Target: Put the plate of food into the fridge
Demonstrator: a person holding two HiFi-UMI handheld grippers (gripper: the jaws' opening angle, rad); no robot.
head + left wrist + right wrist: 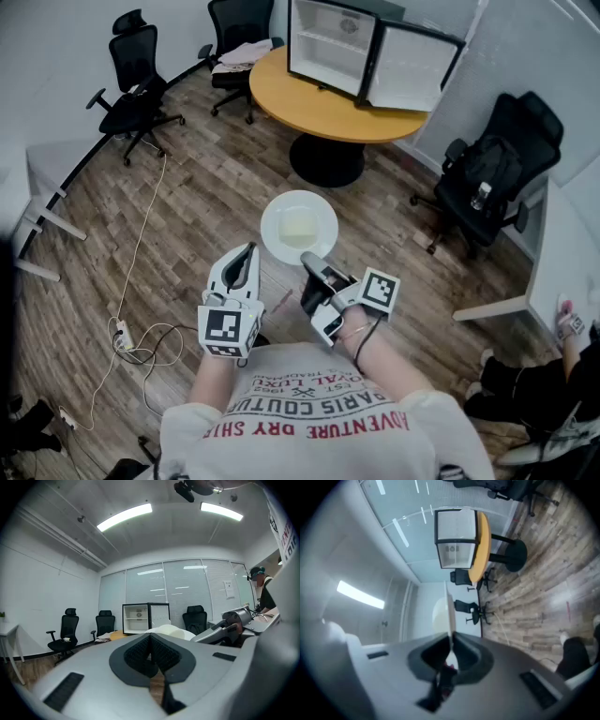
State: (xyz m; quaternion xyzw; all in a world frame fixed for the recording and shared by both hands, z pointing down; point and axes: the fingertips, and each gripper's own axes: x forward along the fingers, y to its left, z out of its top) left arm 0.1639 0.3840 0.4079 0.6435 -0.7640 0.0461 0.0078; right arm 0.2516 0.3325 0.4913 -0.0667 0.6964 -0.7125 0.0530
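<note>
Evidently the plate [271,231] is being carried rather than set down: it hangs level over the wooden floor [202,202], out past the tips of the right gripper [310,263], with a pale slab of food [298,228] lying at its middle. Level is the sensible way to hold it, I judge, since a tilt would let the food slide toward the rim. The right gripper's jaws are drawn in to a narrow slit and pinch the near rim; in the right gripper view the plate shows edge-on as a thin white line running straight into the pads. That grip is at one edge only, so the whole weight hangs beyond the jaws. Just beside the right gripper, on its left, the left gripper [247,253] points the same way with its jaws closed together and nothing between them; it does not touch the plate. Well ahead of both grippers, the fridge [333,42] stands on a round table [328,111] with its door [412,67] swung open, ready to receive the plate.
</note>
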